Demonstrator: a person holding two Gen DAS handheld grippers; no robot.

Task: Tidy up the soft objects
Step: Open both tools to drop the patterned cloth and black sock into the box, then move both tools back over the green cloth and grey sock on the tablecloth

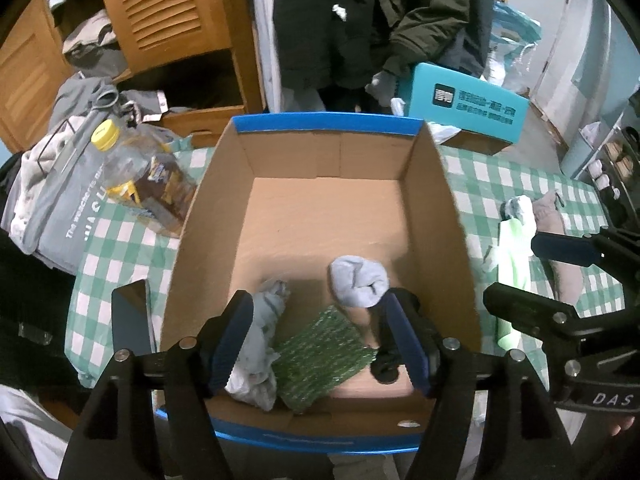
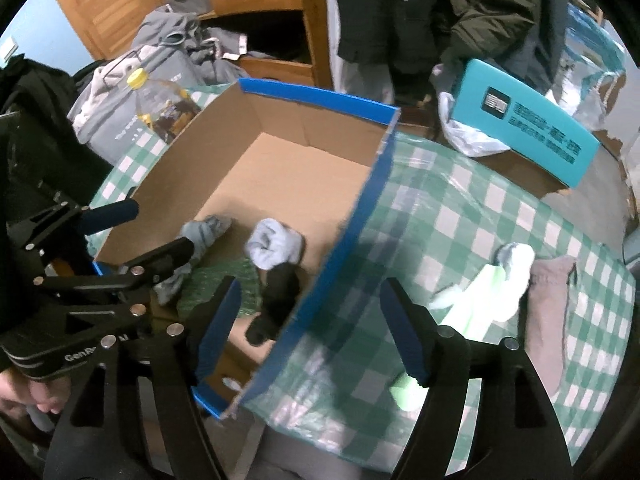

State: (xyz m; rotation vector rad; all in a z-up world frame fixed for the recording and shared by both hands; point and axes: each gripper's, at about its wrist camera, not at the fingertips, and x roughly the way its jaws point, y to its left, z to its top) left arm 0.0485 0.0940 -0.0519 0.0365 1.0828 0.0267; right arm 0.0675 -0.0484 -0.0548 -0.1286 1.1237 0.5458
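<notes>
An open cardboard box (image 1: pixel 326 124) with a blue rim stands on the green checked tablecloth (image 2: pixel 480 208). At its near end lie a rolled grey sock (image 1: pixel 358 282), a crumpled grey-blue cloth (image 1: pixel 260 344), a green textured cloth (image 1: pixel 320 356) and a black sock (image 2: pixel 280 296). My left gripper (image 1: pixel 320 344) hangs open over these, holding nothing. My right gripper (image 2: pixel 312 332) is open and straddles the box's right wall (image 2: pixel 360 216), also holding nothing. To the right of the box, a pale green and white sock (image 2: pixel 480 292) and a mauve sock (image 2: pixel 548 304) lie on the cloth.
A yellow-capped oil bottle (image 1: pixel 140 172) and a grey bag (image 1: pixel 60 200) of clothes sit left of the box. A teal carton (image 1: pixel 464 108) and a plastic bag (image 2: pixel 472 136) lie behind it. Wooden louvred cupboards (image 1: pixel 160 12) and hanging dark coats (image 1: pixel 360 20) fill the back.
</notes>
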